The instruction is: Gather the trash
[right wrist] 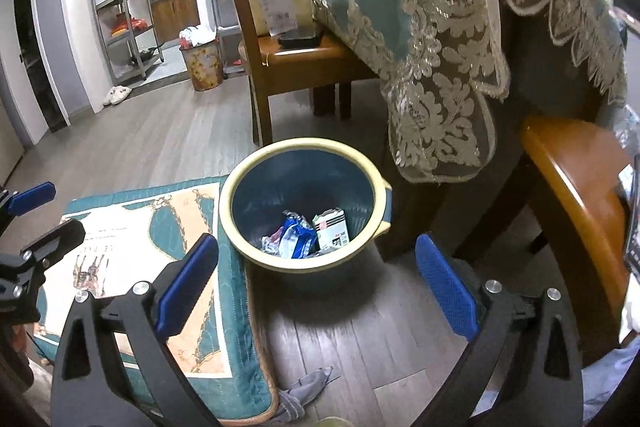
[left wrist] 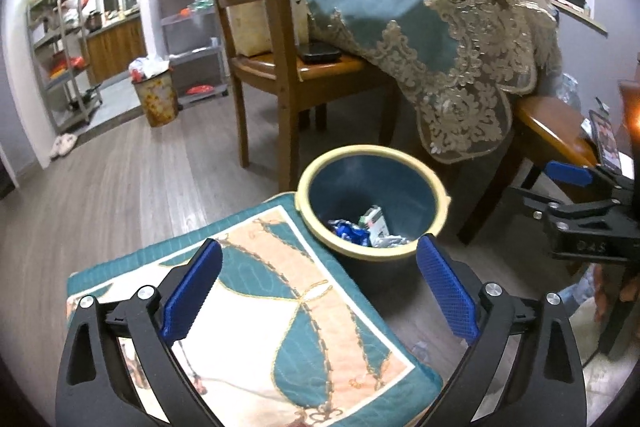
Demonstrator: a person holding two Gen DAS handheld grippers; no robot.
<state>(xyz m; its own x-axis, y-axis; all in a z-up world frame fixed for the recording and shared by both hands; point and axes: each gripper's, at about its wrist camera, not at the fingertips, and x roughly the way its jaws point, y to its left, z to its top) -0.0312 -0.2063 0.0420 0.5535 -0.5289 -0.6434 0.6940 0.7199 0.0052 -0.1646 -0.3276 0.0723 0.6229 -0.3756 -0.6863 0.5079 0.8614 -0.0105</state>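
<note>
A blue bin with a cream rim (left wrist: 320,163) (right wrist: 240,171) stands on the wood floor beside a teal patterned cushion (left wrist: 280,307) (right wrist: 188,211). Inside lie a blue wrapper (left wrist: 352,231) (right wrist: 294,235), a small white carton (left wrist: 376,221) (right wrist: 332,231) and crumpled scraps. My left gripper (left wrist: 320,291) is open and empty, above the cushion just short of the bin. My right gripper (right wrist: 316,287) is open and empty, above the floor in front of the bin; it also shows at the right edge of the left wrist view (left wrist: 580,203).
A wooden chair (left wrist: 280,67) (right wrist: 296,55) with a paper bag and a dark box stands behind the bin. A table with a teal lace-edged cloth (left wrist: 440,27) (right wrist: 440,47) overhangs it. Another chair seat (right wrist: 580,187) is at the right. A second full bin (left wrist: 156,99) stands far left.
</note>
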